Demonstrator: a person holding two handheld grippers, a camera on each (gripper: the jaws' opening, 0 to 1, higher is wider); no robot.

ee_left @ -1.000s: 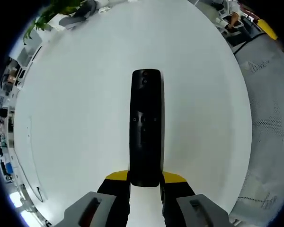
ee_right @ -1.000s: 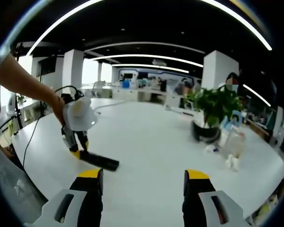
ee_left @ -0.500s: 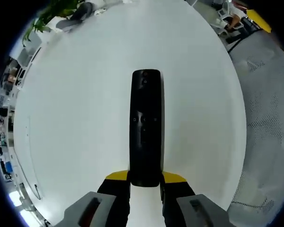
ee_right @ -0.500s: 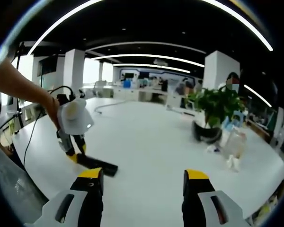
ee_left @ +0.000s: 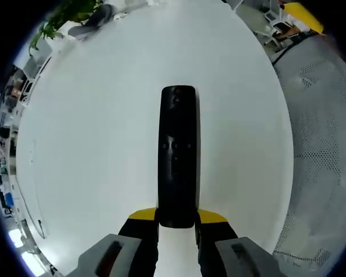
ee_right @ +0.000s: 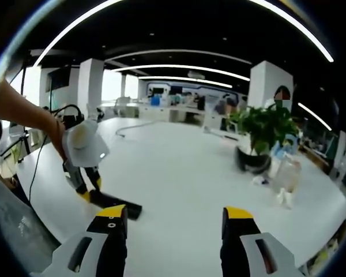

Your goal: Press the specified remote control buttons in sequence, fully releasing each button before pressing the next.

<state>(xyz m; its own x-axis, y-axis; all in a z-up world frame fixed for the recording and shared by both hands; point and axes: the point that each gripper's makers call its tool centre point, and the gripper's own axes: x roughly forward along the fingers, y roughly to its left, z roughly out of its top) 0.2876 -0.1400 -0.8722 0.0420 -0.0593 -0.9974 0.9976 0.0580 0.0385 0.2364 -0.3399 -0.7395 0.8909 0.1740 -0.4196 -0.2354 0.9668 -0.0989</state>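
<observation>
A black remote (ee_left: 177, 156) is being held at its near end by the left claw (ee_left: 177, 218), whose yellow-tipped jaws are clenched against the remote's two sides. In the left gripper view the remote is pointing straight away from the claw over the white tabletop (ee_left: 92, 144), button side facing the camera, with small buttons showing near its middle and at its far end. Whether it is resting on the tabletop or being held just above it cannot be told.

In the right gripper view the same remote (ee_right: 116, 204) is being seen from across the tabletop (ee_right: 179, 173), near the left edge, with the left claw (ee_right: 86, 192) gripping it from above and a person's arm (ee_right: 20, 112) reaching in from the left. The right claw (ee_right: 176, 218) is being held released, its two jaws standing well apart with nothing between them, well apart from the remote.

A potted plant (ee_right: 258, 135) is standing near the tabletop's far right edge, with clear bottles (ee_right: 281, 173) just beside it. A cable (ee_right: 132, 128) is lying toward the far edge.
</observation>
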